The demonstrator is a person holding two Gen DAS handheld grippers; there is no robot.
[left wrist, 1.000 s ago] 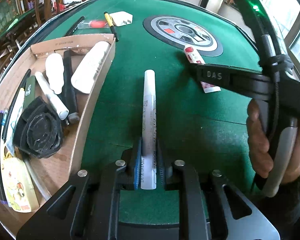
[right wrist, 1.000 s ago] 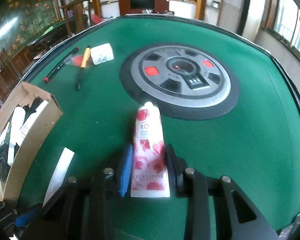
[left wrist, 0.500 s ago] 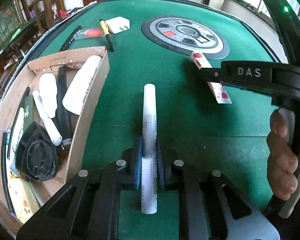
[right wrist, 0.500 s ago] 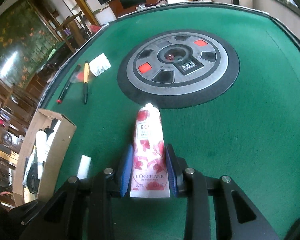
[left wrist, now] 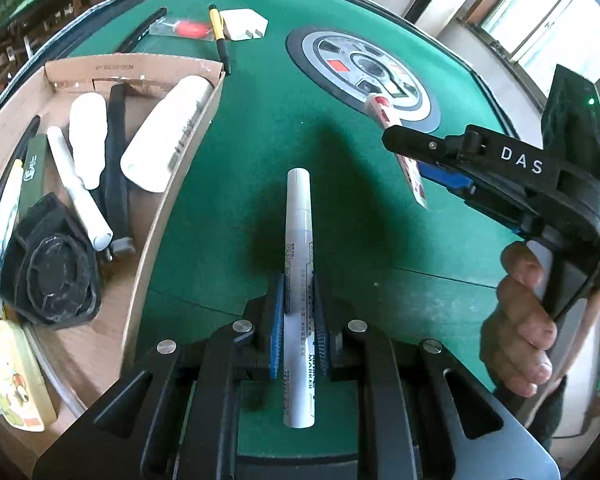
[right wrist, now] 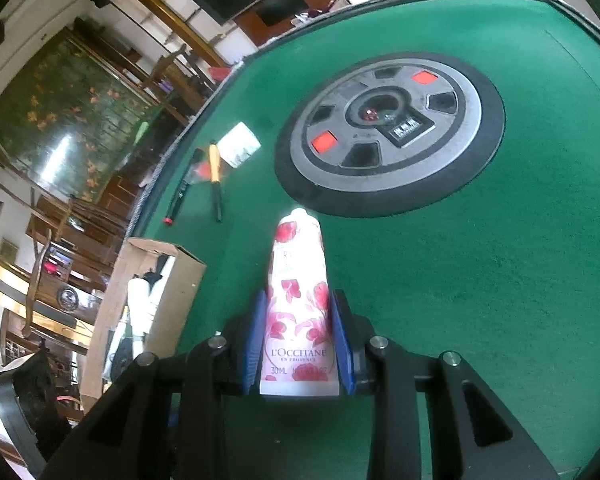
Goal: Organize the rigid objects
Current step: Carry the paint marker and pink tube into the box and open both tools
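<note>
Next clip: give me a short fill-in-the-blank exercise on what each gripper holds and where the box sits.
1. The left gripper is shut on a white ____.
2. The right gripper grips a tube printed with red ____.
3. The cardboard box stands on ____ felt.
Missing words: marker; flowers; green

Bench (left wrist: 260,152) felt open between cardboard box (left wrist: 172,184) wall and right tongs (left wrist: 414,160). Box nearly full. Far side blocked by yellow pen (left wrist: 219,36), white adapter (left wrist: 244,24), round centre console (left wrist: 360,68).
</note>
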